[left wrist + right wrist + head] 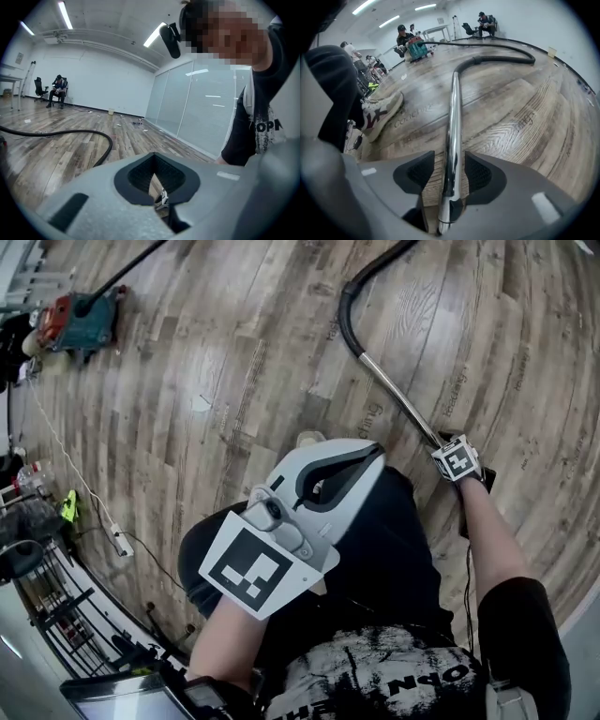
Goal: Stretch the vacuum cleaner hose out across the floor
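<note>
My left fingers (140, 182) were clenched empty | right fingers (478, 174) gaped round the pipe (453, 122) | I feared its slick metal slipping mid-pull.

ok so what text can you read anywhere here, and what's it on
"OP": white print on the shirt, cut off at the edge; the rest is unreadable.
"COACHING", probably: faint print on the floor beside the shoe.
Other floor words: too blurred to read.
</note>
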Demonstrator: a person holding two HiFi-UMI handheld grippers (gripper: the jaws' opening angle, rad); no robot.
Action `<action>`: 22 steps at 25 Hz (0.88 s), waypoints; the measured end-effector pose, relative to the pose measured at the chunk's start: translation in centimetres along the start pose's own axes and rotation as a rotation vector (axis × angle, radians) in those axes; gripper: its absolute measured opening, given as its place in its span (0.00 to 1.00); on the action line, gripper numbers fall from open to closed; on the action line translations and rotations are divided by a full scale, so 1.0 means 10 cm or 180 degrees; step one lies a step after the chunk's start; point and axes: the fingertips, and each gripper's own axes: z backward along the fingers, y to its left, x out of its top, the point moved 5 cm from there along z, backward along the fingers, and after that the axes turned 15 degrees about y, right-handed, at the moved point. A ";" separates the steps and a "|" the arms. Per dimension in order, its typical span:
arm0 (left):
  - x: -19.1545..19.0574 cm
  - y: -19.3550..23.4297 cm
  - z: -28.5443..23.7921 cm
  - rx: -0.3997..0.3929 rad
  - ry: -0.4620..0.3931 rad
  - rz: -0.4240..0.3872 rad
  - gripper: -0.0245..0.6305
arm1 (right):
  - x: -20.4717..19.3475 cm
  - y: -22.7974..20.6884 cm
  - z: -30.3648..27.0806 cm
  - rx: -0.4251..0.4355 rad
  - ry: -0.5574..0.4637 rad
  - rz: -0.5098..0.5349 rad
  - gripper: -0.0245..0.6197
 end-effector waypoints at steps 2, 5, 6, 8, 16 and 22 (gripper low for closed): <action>-0.09 -0.05 -0.04 0.0074 0.0036 0.0044 0.04 | -0.01 -0.09 -0.20 -0.0008 0.0192 -0.0015 0.33; -0.26 -0.08 -0.04 0.0232 0.0129 0.0087 0.04 | 0.05 -0.08 -0.45 0.0041 0.0337 0.0065 0.33; -0.31 -0.08 -0.03 0.0270 0.0175 0.0087 0.04 | 0.07 -0.07 -0.48 0.0017 0.0361 0.0053 0.33; -0.37 -0.06 0.01 0.0326 0.0235 0.0103 0.04 | 0.08 -0.06 -0.49 -0.0098 0.0409 -0.0011 0.32; -0.36 -0.02 0.10 0.0465 0.0155 0.0158 0.04 | 0.08 -0.03 -0.44 -0.0408 0.0723 -0.0106 0.32; -0.47 0.14 0.08 0.0438 0.0120 0.0212 0.04 | 0.06 0.11 -0.44 0.0072 0.0343 -0.0274 0.31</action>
